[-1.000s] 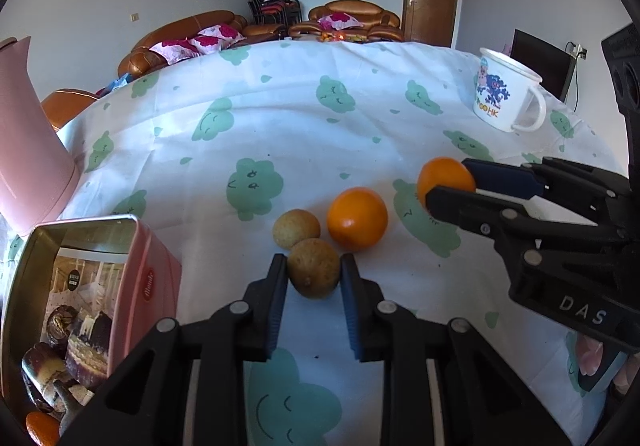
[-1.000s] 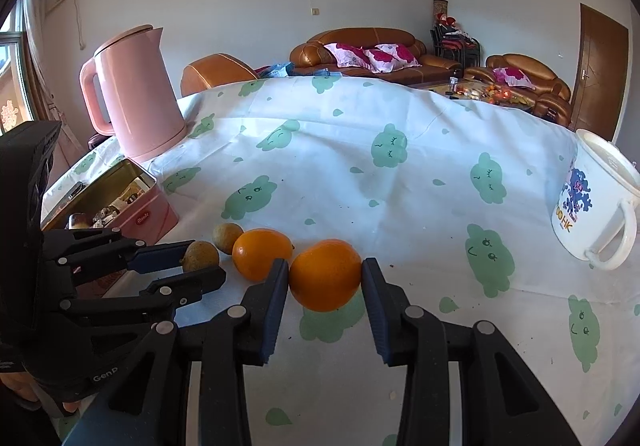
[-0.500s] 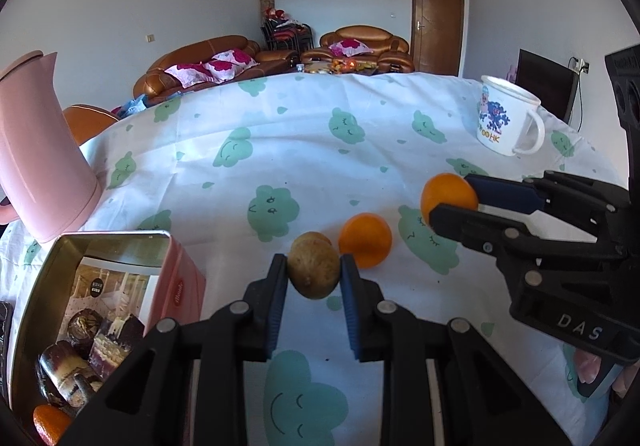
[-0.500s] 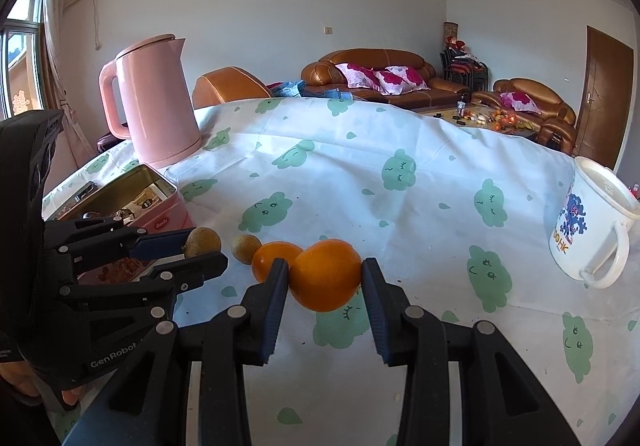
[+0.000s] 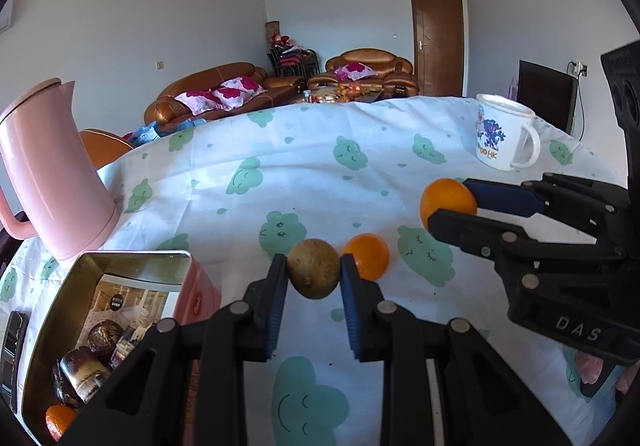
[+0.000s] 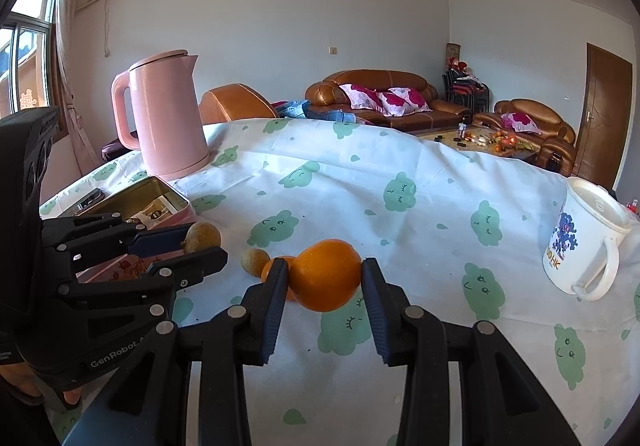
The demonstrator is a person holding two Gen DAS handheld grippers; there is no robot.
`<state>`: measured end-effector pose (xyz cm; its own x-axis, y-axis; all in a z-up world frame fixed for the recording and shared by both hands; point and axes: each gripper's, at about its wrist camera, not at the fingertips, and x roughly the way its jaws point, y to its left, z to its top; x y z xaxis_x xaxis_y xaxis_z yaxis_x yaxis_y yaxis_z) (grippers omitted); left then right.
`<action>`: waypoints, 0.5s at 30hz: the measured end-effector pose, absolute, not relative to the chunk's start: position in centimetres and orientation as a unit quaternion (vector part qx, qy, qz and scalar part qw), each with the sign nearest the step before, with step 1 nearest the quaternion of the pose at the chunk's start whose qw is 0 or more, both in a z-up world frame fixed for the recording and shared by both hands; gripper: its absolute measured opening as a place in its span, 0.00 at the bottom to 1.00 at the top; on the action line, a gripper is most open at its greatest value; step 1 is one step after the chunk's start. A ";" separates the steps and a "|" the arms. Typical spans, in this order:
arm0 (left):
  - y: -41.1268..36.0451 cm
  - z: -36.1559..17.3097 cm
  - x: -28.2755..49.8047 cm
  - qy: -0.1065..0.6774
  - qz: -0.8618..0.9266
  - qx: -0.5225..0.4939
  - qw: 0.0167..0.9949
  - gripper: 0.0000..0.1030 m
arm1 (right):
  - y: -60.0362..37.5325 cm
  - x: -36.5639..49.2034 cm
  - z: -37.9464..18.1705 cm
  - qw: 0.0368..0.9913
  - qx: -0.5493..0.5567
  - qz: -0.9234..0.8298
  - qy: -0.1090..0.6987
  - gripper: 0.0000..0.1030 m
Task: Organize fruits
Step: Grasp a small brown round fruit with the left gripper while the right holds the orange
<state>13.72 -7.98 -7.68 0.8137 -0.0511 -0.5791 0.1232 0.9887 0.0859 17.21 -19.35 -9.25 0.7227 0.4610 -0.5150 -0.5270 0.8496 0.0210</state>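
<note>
1. Left gripper (image 5: 313,274): jaws narrowed and clamped on a round brown-green kiwi-like fruit (image 5: 313,268), held clear above the white tablecloth with green cloud print (image 5: 304,165).
2. Right gripper (image 6: 325,278): jaws set moderately wide, gripping a large round orange (image 6: 325,274) by its sides, also off the cloth. In the left wrist view the same orange (image 5: 447,201) sat at the tips of the right gripper.
3. Left on the cloth: 1 smaller orange (image 5: 368,256) and 1 small brown fruit (image 6: 255,262), just beside each other, below and between the 2 grippers.
4. Open rectangular pink-sided metal tin (image 5: 120,262) lay to the left of the left gripper's jaws, near them, with its long axis running roughly toward and away from the left wrist camera. It held dark wrapped pastries and 1 small orange fruit (image 5: 56,420) in its near corner.
5. Judgement: the tin was the likely target for the fruit. The left gripper was nearer to it; the right gripper was well apart, on the far side of the left.
6. Judgement: the next move called for a short leftward carry of the brown fruit over the tin rim, then release. Risk: a rim knock, or the fruit landing on the pastries.
7. Pink plastic electric kettle (image 6: 164,117) stood behind the tin. White enamel mug with blue print (image 6: 584,242) stood far right; neither was in play.
</note>
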 end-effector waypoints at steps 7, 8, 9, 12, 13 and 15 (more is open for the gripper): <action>-8.2 -7.3 13.0 0.280 -0.037 0.067 0.957 0.27 | -19.5 16.4 -8.9 0.931 -0.066 0.269 0.237 0.38; -8.2 -7.2 12.9 0.276 -0.035 0.069 0.958 0.27 | -19.5 16.2 -8.8 0.932 -0.067 0.269 0.232 0.38; -8.2 -7.1 12.8 0.272 -0.034 0.071 0.959 0.27 | -19.6 16.1 -8.8 0.933 -0.067 0.269 0.228 0.38; -8.3 -6.9 12.4 0.262 -0.030 0.076 0.962 0.27 | -19.7 15.7 -8.6 0.936 -0.068 0.268 0.217 0.38; -8.3 -6.9 12.3 0.259 -0.029 0.077 0.962 0.27 | -19.7 15.6 -8.5 0.937 -0.068 0.268 0.215 0.38; -8.3 -6.8 12.2 0.255 -0.028 0.078 0.963 0.27 | -19.7 15.5 -8.4 0.938 -0.068 0.268 0.211 0.38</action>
